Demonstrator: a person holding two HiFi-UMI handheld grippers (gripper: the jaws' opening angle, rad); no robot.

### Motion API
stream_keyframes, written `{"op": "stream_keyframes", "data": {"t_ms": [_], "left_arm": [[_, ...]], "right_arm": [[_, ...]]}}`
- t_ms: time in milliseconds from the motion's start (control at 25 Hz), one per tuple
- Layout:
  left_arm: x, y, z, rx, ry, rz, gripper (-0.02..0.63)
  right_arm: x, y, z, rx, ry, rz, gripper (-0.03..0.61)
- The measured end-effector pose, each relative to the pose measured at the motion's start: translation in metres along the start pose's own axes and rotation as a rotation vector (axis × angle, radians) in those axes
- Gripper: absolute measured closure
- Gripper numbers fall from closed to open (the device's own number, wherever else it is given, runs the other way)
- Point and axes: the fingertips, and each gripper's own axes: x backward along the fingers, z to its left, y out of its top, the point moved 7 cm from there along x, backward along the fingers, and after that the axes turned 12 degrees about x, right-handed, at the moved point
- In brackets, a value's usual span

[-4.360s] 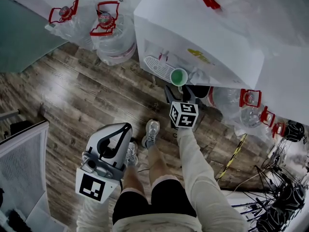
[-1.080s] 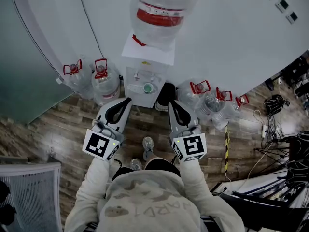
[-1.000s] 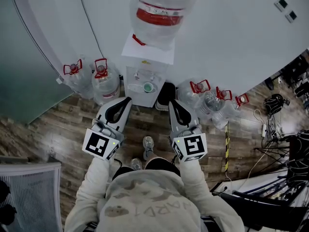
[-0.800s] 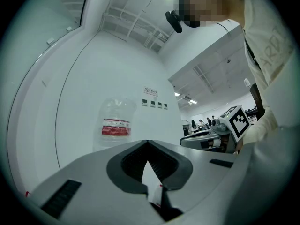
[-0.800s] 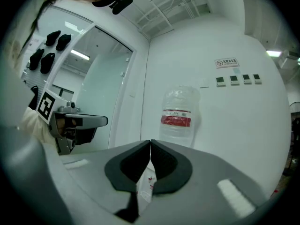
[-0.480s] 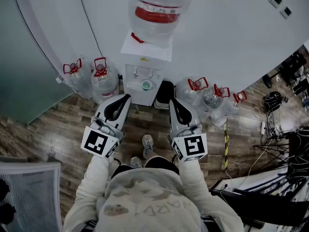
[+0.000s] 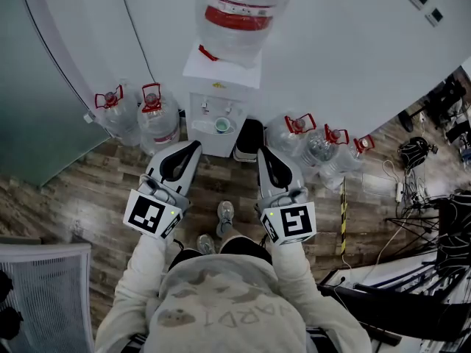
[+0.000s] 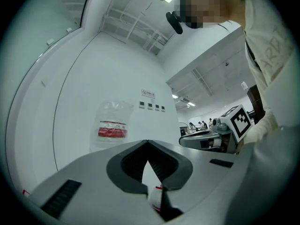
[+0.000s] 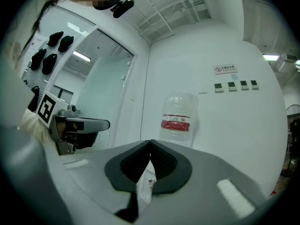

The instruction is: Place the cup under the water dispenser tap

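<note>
Seen from above, a person stands on a wooden floor (image 7: 88, 190), holding a gripper out level in each hand. At far left, two spare water bottles (image 7: 153, 115) with red handles stand against the wall. The left gripper (image 7: 194, 147) has its jaws pressed together with nothing between them. Just beyond and between the two tools stands a white water dispenser (image 7: 215, 98) with a large upturned bottle (image 7: 241, 12) on top. The small green cup (image 7: 221, 126) sits upright on the dispenser's tray, below its taps and well apart from both grippers. The right gripper (image 7: 262, 153) is likewise closed and empty. To its right, three more bottles (image 7: 321, 147) lie clustered by the wall, and dark cables (image 7: 434, 219) cover the floor at far right.
</note>
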Motion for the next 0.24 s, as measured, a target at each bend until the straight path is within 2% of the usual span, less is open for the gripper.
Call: {"op": "stream_keyframes", "data": {"t_ms": [240], "left_arm": [[-0.0007,0.0012,-0.0041,0.002,-0.002,-0.002,0.609]], "right_arm": [[0.0037,0.0006,-0.0004,-0.010,-0.004,-0.005,0.571]]}}
